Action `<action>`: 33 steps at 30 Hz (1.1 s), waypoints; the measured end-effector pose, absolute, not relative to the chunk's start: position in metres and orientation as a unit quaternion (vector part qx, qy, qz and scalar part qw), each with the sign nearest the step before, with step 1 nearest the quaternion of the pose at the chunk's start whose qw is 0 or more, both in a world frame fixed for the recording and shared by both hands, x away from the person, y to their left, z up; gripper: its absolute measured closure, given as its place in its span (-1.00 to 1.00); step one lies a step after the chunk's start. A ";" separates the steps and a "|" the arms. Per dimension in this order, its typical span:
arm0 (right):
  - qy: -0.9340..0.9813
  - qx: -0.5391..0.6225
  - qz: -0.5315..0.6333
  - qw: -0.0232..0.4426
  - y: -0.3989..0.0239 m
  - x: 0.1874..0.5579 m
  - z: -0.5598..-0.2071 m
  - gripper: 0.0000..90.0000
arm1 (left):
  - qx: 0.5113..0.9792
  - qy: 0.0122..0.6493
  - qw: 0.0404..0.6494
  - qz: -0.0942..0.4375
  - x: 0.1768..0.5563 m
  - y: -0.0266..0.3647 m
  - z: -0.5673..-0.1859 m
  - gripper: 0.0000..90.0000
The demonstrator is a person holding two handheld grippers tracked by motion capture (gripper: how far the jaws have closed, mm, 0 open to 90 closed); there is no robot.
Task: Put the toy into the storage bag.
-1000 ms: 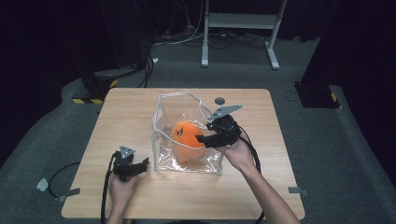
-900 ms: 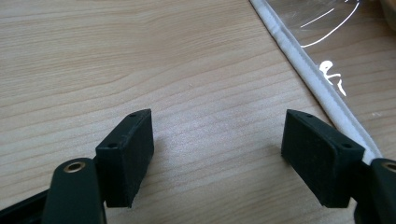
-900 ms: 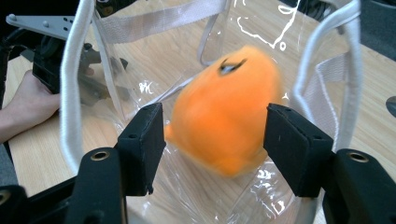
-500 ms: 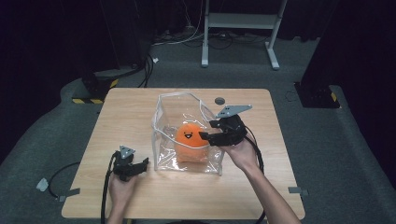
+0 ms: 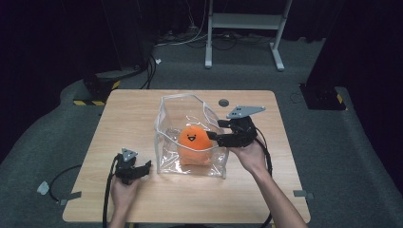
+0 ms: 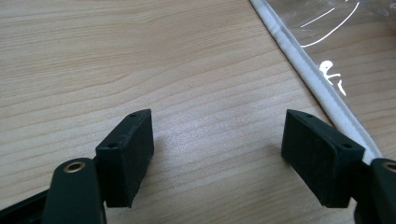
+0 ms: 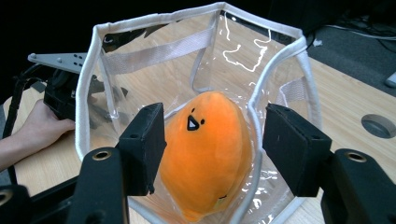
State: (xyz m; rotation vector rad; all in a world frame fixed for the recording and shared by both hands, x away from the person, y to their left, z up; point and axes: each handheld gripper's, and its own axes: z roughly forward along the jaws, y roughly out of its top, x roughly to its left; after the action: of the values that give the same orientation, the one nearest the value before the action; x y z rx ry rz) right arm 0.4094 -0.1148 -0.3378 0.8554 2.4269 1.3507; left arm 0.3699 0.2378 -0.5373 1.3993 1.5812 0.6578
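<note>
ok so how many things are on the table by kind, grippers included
Clear plastic bag: 1
Orange plush toy, inside the bag: 1
Handheld grippers: 2, the left gripper and the right gripper, both with jaws open
Total: 4

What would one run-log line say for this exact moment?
right gripper: open, above orange plush toy | toy: inside clear bag | left gripper: open, on table beside bag
</note>
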 end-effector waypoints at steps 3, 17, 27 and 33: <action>0.825 0.295 0.467 0.121 -0.118 0.409 -0.337 -0.13 | 0.566 0.639 0.448 0.266 0.370 0.238 -0.537 -0.44; 0.814 0.303 0.479 0.127 -0.130 0.408 -0.334 -0.12 | 0.565 0.640 0.448 0.265 0.370 0.238 -0.537 -0.44; 0.807 0.308 0.485 0.132 -0.138 0.408 -0.332 -0.11 | 0.565 0.640 0.448 0.265 0.370 0.238 -0.537 -0.44; 0.803 0.314 0.489 0.136 -0.144 0.407 -0.330 -0.11 | 0.565 0.640 0.449 0.265 0.370 0.238 -0.537 -0.44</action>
State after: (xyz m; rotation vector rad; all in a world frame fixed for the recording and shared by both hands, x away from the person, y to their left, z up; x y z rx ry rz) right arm 0.4068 -0.1435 -0.3301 0.9088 2.3246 1.4151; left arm 0.3699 0.2376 -0.5373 1.3967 1.5832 0.6568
